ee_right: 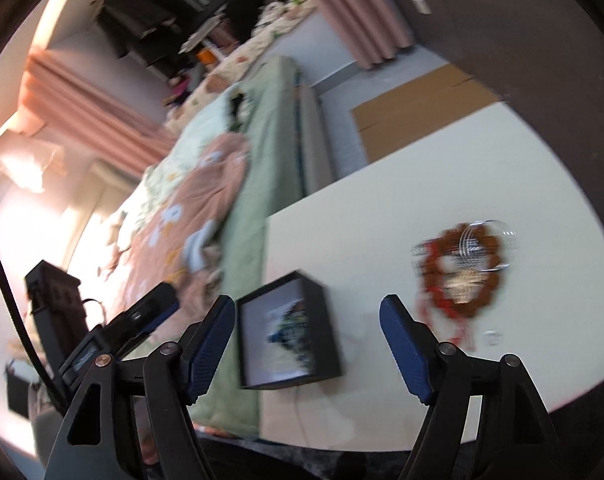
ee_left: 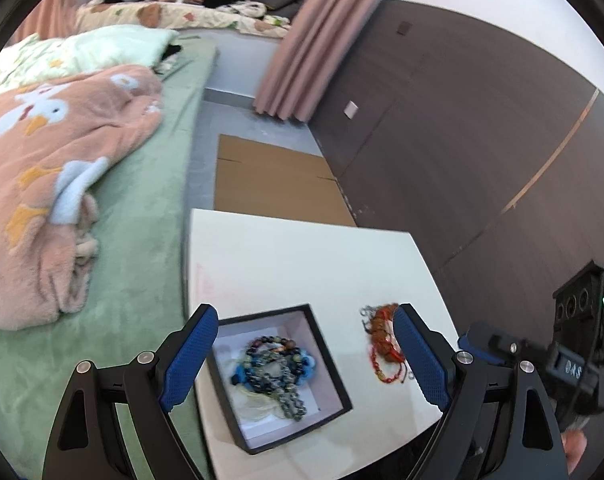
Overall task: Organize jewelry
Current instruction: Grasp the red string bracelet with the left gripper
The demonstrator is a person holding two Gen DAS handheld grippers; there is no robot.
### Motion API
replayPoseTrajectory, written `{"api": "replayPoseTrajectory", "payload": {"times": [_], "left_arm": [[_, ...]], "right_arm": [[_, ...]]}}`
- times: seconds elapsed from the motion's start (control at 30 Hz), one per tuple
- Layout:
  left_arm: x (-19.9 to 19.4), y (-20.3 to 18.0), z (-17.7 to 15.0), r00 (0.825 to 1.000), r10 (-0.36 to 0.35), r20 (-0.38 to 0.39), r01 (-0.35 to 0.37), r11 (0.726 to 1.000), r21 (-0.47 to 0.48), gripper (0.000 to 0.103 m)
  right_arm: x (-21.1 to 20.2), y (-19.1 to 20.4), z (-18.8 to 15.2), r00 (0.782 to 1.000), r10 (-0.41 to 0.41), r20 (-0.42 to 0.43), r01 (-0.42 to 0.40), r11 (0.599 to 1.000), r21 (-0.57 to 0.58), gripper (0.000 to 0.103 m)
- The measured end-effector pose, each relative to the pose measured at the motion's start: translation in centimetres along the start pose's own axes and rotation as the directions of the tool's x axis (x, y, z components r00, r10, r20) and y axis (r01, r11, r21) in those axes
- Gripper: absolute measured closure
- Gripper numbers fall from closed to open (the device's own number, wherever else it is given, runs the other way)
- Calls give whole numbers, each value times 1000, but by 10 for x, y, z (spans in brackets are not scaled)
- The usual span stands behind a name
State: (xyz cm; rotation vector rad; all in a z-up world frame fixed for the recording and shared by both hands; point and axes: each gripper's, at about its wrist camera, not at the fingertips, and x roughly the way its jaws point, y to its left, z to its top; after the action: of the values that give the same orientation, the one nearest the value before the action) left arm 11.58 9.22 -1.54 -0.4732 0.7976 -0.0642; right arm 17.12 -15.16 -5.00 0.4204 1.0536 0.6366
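A black open box (ee_left: pixel 328 354) with a white inside sits on the white table (ee_left: pixel 294 256) and holds a heap of dark and blue bead bracelets (ee_left: pixel 276 368). A pile of red and brown bracelets (ee_left: pixel 382 340) lies on the table to its right. My left gripper (ee_left: pixel 304 312) is open and empty above the box. In the right wrist view the box (ee_right: pixel 322 316) and the red-brown pile with a clear bangle (ee_right: pixel 462 268) are blurred. My right gripper (ee_right: pixel 308 304) is open and empty, above the table's near edge.
A bed with a green sheet (ee_left: pixel 142 208) and a pink duck blanket (ee_left: pixel 50 184) lies left of the table. Flat cardboard (ee_left: pixel 274 180) lies on the floor behind it. A dark panelled wall (ee_left: pixel 482 152) stands to the right. The right gripper's body (ee_left: pixel 550 356) shows at the left wrist view's right edge.
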Motion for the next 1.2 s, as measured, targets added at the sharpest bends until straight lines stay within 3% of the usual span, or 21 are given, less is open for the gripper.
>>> {"api": "replayPoseTrajectory", "payload": {"times": [0.3, 0.57, 0.7, 1.2], "left_arm": [[31, -48, -11, 998, -26, -58, 33, 993, 113, 14], [72, -80, -30, 985, -47, -168, 76, 983, 167, 37], [93, -93, -40, 973, -52, -224, 92, 981, 172, 42], [151, -133, -81, 951, 16, -309, 60, 970, 235, 43]], "right_arm": [[-32, -51, 5, 995, -98, -7, 98, 993, 71, 28], [-38, -76, 2, 993, -116, -36, 120, 987, 105, 28], [-41, -91, 0, 992, -118, -39, 122, 983, 135, 28], [-57, -138, 3, 986, -159, -52, 166, 969, 181, 28]]}}
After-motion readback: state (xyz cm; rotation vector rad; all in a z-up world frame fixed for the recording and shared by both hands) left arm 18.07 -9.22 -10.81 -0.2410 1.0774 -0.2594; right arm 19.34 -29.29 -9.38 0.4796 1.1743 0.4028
